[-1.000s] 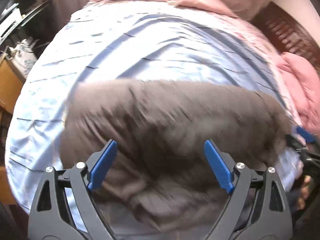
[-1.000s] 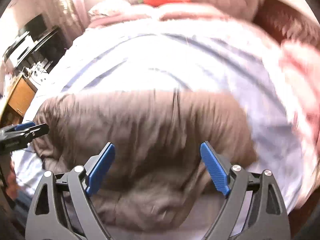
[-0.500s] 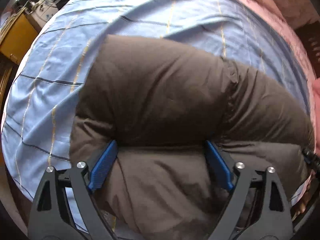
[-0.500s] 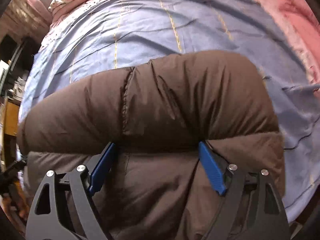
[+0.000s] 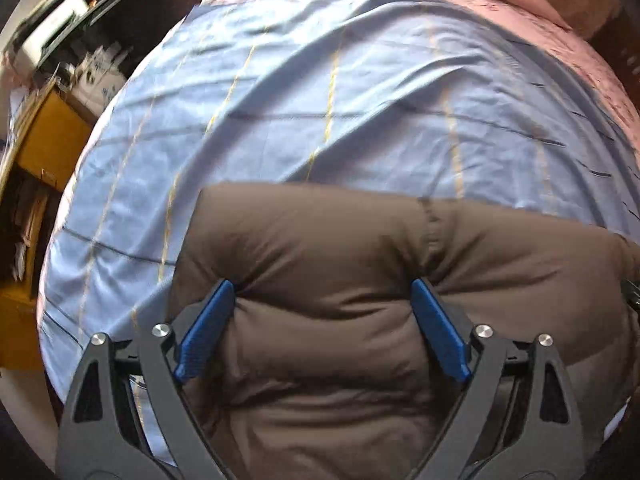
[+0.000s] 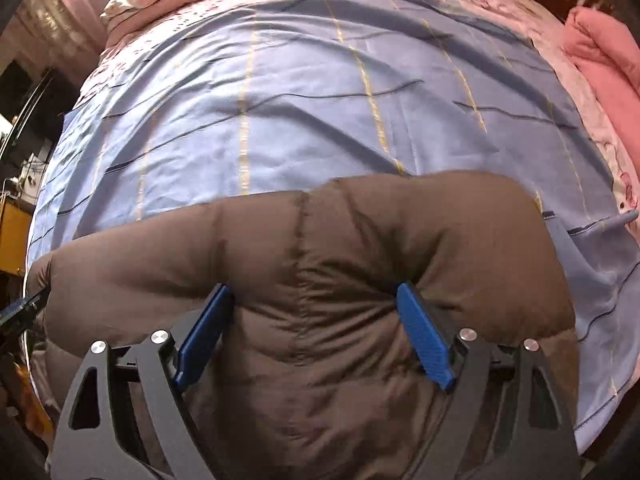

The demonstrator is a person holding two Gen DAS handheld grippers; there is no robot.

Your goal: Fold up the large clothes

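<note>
While both claws stand spread, the brown puffy jacket point(image 5: 360, 320) bulges between their fingers.

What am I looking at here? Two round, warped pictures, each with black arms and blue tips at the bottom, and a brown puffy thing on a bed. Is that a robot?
No robot: a person holds one grasping tool in each hand, and each tool carries a wide-angle camera looking forward along its two fingers. That lens causes the round, bent look. One picture comes from the left tool, the other from the right tool. The blue parts are the finger pads. Both tools stand wide open, with a bulge of the brown padded jacket swelling up between the pads; whether they pinch it is hard to say. The jacket lies bunched on a light blue checked sheet spread over a bed. A pink quilt sits at the far right edge.
</note>
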